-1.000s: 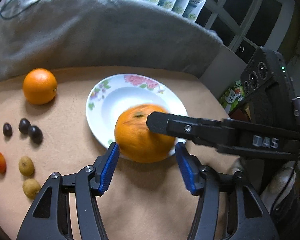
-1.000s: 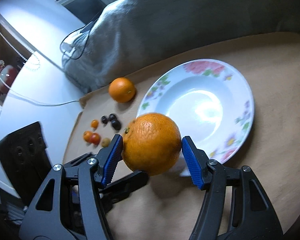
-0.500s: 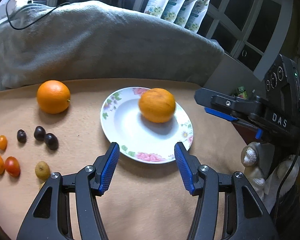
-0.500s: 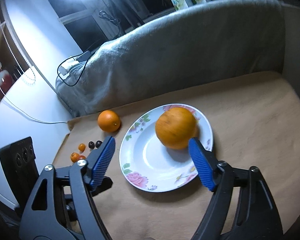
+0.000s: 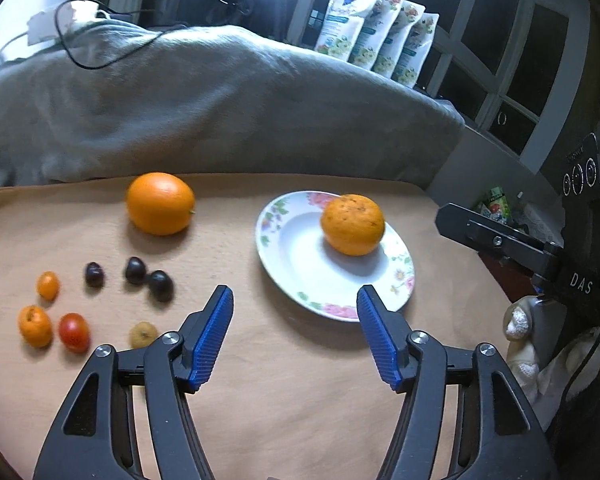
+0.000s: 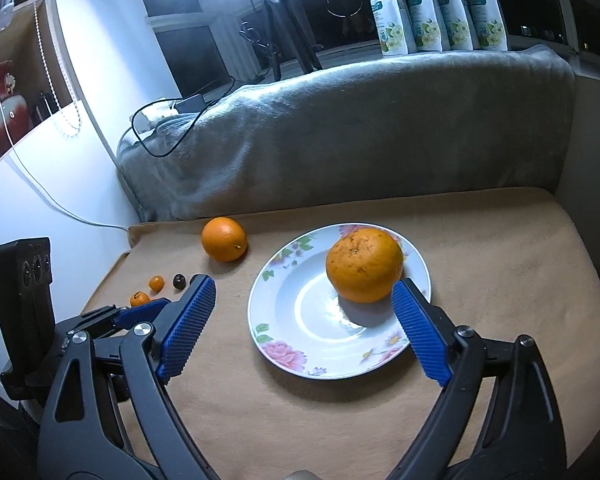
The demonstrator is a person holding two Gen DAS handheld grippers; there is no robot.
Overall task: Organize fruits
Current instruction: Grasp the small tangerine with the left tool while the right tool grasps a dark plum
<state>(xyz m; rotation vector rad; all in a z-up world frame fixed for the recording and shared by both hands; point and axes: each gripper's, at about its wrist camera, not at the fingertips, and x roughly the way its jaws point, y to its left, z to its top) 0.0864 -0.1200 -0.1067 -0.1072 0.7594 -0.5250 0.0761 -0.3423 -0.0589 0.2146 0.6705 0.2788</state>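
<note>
A large orange (image 5: 353,224) (image 6: 364,265) rests on the far side of a white floral plate (image 5: 300,264) (image 6: 296,320). A second orange (image 5: 160,203) (image 6: 224,239) lies on the tan cloth to the plate's left. Three dark fruits (image 5: 135,270), small orange ones (image 5: 35,325), a red one (image 5: 74,332) and a yellowish one (image 5: 142,334) lie scattered at the left. My left gripper (image 5: 294,302) hangs near the plate's front rim, its jaws opening, nothing between them. My right gripper (image 6: 302,292) hovers over the plate, jaws opening wide, the orange free beyond its fingertips.
A grey blanket (image 5: 220,112) is heaped along the back of the cloth-covered surface. White pouches (image 6: 432,4) stand on the sill behind it. A tripod (image 6: 284,36) and cables (image 6: 168,120) lie at the back left, a white wall (image 6: 40,184) at the left.
My right gripper let go of the large orange onto the plate, then opened wider and rose away. My left gripper drew back from the plate and its jaws widened.
</note>
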